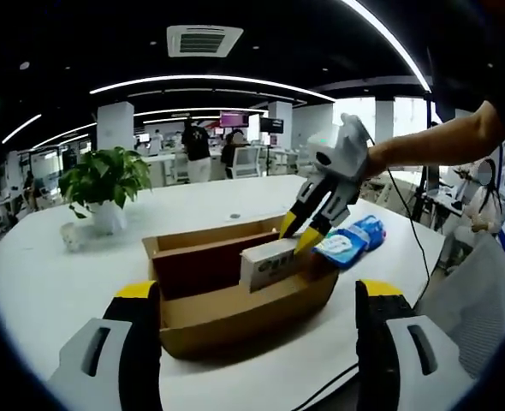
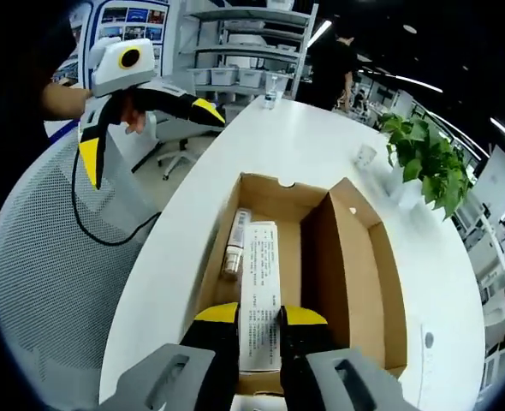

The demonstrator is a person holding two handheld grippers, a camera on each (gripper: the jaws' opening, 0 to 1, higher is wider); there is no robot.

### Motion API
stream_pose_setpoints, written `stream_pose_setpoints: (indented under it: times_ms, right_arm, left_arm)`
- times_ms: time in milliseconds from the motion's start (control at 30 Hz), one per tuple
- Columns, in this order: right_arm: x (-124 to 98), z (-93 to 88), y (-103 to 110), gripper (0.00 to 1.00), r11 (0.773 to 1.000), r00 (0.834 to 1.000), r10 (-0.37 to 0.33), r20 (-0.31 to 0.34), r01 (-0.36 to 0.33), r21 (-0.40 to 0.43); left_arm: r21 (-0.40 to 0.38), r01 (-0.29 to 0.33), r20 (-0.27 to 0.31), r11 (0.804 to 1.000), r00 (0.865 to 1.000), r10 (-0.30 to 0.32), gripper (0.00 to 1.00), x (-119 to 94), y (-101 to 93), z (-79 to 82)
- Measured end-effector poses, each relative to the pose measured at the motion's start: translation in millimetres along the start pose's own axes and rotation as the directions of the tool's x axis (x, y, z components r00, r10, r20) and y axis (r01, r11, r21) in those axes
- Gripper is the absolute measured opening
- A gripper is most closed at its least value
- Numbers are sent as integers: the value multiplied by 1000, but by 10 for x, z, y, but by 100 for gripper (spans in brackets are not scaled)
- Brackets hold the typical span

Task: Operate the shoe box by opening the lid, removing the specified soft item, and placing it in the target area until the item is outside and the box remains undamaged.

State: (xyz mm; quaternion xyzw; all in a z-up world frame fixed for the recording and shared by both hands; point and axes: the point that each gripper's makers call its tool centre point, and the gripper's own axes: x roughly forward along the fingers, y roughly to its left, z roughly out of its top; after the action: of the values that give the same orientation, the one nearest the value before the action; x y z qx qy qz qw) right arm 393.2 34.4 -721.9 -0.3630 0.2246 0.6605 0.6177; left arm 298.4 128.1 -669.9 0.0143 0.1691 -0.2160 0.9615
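The white printed pack (image 2: 258, 291) – lying inside the open shoe box (image 2: 355, 257), long axis running straight away from the right gripper (image 2: 259, 318) – is clamped at its near end, while the left gripper (image 2: 145, 103) is held open, well apart.

Right claw (image 2: 259, 318) clamped on white packet (image 2: 259, 295) inside open shoe box (image 2: 355, 257) — left claw (image 2: 141, 128) spread wide.

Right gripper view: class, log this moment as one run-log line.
box: brown cardboard shoe box open on white table | right gripper: shut on white printed carton | left gripper: open, off to the side
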Motion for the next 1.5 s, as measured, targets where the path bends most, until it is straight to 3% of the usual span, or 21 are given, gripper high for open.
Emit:
stream_pose_setpoints:
  times_ms: [700, 1500]
  right_arm:
    - [-462, 85, -108, 13, 999, 999, -26, 35, 27, -22]
    - [-939, -279, -241, 13, 997, 997, -81, 21, 80, 22]
  left_arm:
    - [6, -8, -4, 1000, 1000, 8, 100, -6, 19, -7]
    - [16, 2, -23, 1000, 1000, -2, 100, 21, -7, -50]
